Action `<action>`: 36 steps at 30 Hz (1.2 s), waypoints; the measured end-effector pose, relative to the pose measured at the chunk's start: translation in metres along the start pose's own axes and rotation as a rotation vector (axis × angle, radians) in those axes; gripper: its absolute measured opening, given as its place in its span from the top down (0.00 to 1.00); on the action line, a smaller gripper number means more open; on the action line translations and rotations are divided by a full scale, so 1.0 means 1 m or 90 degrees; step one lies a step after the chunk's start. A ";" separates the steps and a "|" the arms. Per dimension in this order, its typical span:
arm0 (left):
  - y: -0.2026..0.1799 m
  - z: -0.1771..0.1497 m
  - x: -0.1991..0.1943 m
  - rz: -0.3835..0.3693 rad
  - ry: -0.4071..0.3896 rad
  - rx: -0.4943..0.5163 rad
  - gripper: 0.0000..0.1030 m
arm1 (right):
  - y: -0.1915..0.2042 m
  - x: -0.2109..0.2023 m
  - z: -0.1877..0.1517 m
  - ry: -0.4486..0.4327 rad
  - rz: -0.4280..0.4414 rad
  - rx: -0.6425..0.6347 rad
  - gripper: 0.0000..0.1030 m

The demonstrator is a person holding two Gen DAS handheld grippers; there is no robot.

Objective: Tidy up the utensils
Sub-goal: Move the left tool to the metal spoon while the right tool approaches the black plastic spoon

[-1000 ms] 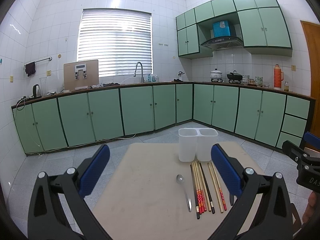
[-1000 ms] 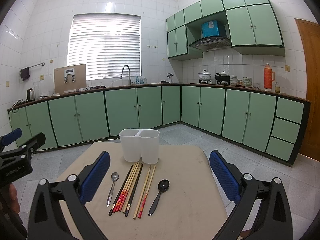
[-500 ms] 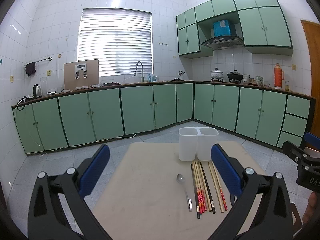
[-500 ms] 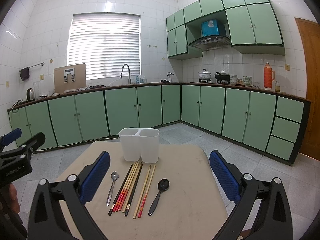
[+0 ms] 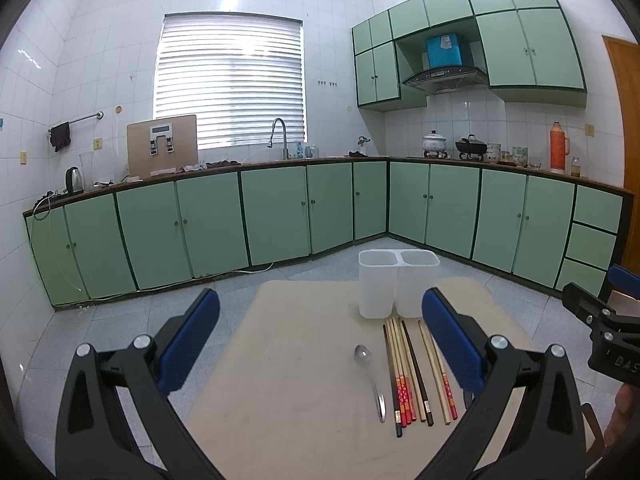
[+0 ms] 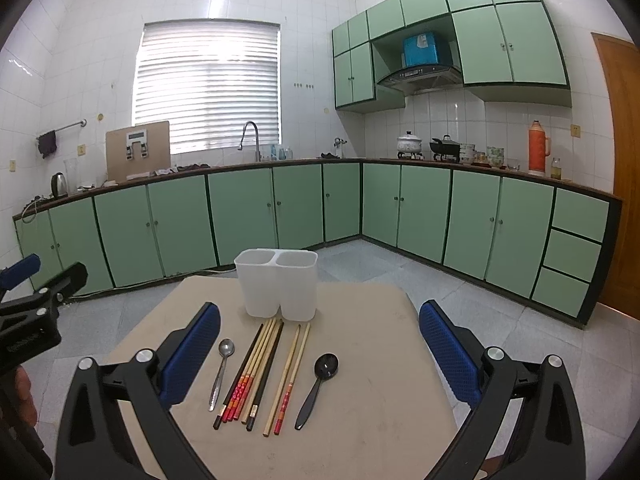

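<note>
A white two-compartment utensil holder [image 6: 277, 283] [image 5: 396, 283] stands at the far side of a beige table [image 6: 360, 420] [image 5: 288, 360]. In front of it lie a metal spoon [image 6: 221, 372] [image 5: 370, 380], several chopsticks [image 6: 256, 372] [image 5: 408, 376] and a black spoon [image 6: 318, 382]; the black spoon is hidden in the left wrist view. My right gripper [image 6: 319, 350] hovers open above the utensils, holding nothing. My left gripper [image 5: 320, 340] is open over the table's left part, with the utensils near its right finger.
Green cabinets [image 6: 248, 216] line the tiled kitchen walls behind the table, with a sink tap [image 6: 250, 136], pots [image 6: 410, 144] and a red thermos [image 6: 538, 148] on the counter. Grey tiled floor [image 6: 480, 312] surrounds the table. A wooden door [image 6: 620, 160] stands at right.
</note>
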State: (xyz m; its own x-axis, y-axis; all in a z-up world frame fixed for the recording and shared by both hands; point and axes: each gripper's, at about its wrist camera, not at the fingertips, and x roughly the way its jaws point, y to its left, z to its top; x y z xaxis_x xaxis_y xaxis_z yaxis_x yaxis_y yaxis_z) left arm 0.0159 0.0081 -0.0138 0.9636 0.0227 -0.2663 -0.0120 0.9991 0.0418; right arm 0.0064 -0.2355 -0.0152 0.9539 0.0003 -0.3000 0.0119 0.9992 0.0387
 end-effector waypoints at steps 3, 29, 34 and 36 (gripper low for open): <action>0.003 -0.003 0.008 0.001 0.007 0.003 0.05 | 0.001 0.005 0.000 0.006 -0.006 -0.004 0.06; -0.005 -0.037 0.165 0.005 0.245 0.029 0.05 | -0.048 0.171 -0.034 0.243 -0.043 0.056 0.08; -0.004 -0.057 0.205 -0.015 0.334 0.011 0.05 | -0.040 0.211 -0.052 0.331 -0.021 0.049 0.29; -0.005 -0.063 0.215 -0.018 0.355 0.008 0.05 | -0.034 0.222 -0.059 0.366 -0.008 0.049 0.33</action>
State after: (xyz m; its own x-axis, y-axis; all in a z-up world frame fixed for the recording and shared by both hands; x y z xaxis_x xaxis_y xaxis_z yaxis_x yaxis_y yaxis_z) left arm 0.2067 0.0105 -0.1315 0.6765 0.0160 -0.7363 0.0181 0.9991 0.0384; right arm 0.2002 -0.2673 -0.1389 0.6372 0.0318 -0.7700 0.0642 0.9935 0.0941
